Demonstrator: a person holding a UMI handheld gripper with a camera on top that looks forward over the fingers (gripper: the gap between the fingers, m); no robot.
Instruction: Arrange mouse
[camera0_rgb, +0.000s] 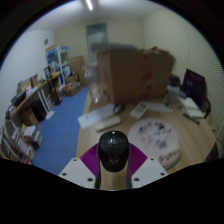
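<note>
A black computer mouse (113, 150) sits between my gripper's (113, 158) two fingers, its rounded back facing the camera. The purple pads (92, 157) press against both of its sides, so the fingers are shut on it. The mouse is held above a light wooden table (170, 120) that stretches ahead. Its underside is hidden.
A round patterned mat (153, 135) lies on the table just ahead to the right. A large cardboard box (133, 73) stands at the table's far end. Papers (104, 117) lie to the left, dark items (195, 90) at the right. Cluttered shelves (35, 95) and blue floor (60, 125) are on the left.
</note>
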